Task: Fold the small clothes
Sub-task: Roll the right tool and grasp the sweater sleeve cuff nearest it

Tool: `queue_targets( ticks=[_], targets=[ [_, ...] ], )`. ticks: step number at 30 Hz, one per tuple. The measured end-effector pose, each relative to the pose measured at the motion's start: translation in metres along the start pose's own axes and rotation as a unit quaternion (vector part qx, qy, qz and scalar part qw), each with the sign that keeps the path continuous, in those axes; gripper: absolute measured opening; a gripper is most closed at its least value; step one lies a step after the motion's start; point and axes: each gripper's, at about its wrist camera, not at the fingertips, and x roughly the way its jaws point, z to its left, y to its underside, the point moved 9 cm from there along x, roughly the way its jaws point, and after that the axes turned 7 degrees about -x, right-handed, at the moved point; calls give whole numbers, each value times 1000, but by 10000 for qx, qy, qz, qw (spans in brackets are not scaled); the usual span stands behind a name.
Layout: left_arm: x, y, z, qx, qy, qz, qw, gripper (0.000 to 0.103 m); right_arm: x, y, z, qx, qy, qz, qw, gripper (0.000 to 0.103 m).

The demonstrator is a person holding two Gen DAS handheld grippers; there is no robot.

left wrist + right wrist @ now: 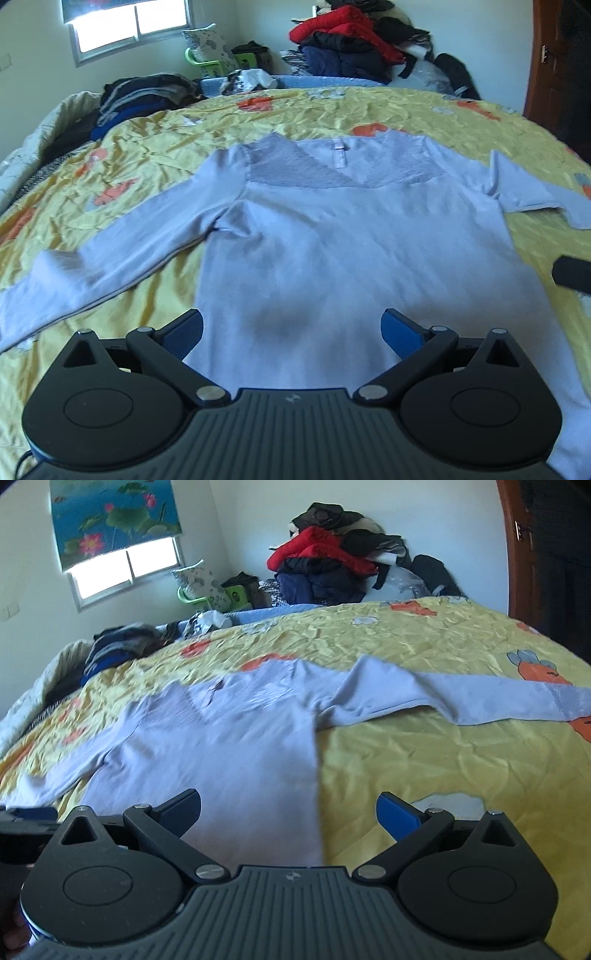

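A pale lilac long-sleeved top (332, 236) lies spread flat on the yellow bedspread (155, 147), neckline away from me, both sleeves out to the sides. My left gripper (291, 328) is open and empty, hovering over the top's lower hem near its middle. In the right wrist view the same top (221, 746) shows with its right sleeve (461, 698) stretched out to the right. My right gripper (288, 808) is open and empty, above the top's lower right edge. A black part of it (572, 275) shows at the right edge of the left wrist view.
A pile of red and dark jackets (351, 40) stands against the far wall. Folded dark clothes (147, 92) lie at the bed's far left. A green chair (218, 61) stands below the window. A brown door (546, 62) is at the right.
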Motion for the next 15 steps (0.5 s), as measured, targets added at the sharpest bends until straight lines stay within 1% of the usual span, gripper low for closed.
queue_targets(
  ticks=[3, 5, 8, 9, 11, 12, 13, 14, 15],
  targets=[
    [2, -2, -4, -21, 116, -77, 9999, 103, 11, -5, -33, 461, -66, -24, 9989, 103],
    [4, -3, -5, -26, 171, -97, 9998, 103, 17, -8, -61, 903, -44, -157, 9958, 103],
    [11, -3, -8, -20, 235, 42, 9997, 103, 25, -11, -112, 1657, 92, -419, 9852, 103],
    [13, -4, -8, -32, 263, 91, 9996, 103, 27, -10, -124, 1815, 163, -476, 9821, 103],
    [15, -5, -9, -82, 304, 119, 9994, 103, 31, -8, -154, 2175, 305, -604, 9737, 101],
    [16, -6, -9, -120, 324, 112, 9993, 103, 34, -6, -170, 2407, 341, -685, 9676, 99],
    [15, -8, -9, -155, 356, 87, 9992, 103, 36, -5, -181, 2570, 313, -781, 9627, 101],
    [15, -10, -10, -187, 403, 49, 9990, 103, 36, -6, -193, 2742, 219, -986, 9564, 100],
    [14, -13, -10, -214, 450, 13, 9988, 103, 37, -7, -201, 2830, 232, -1058, 9530, 102]
  ],
)
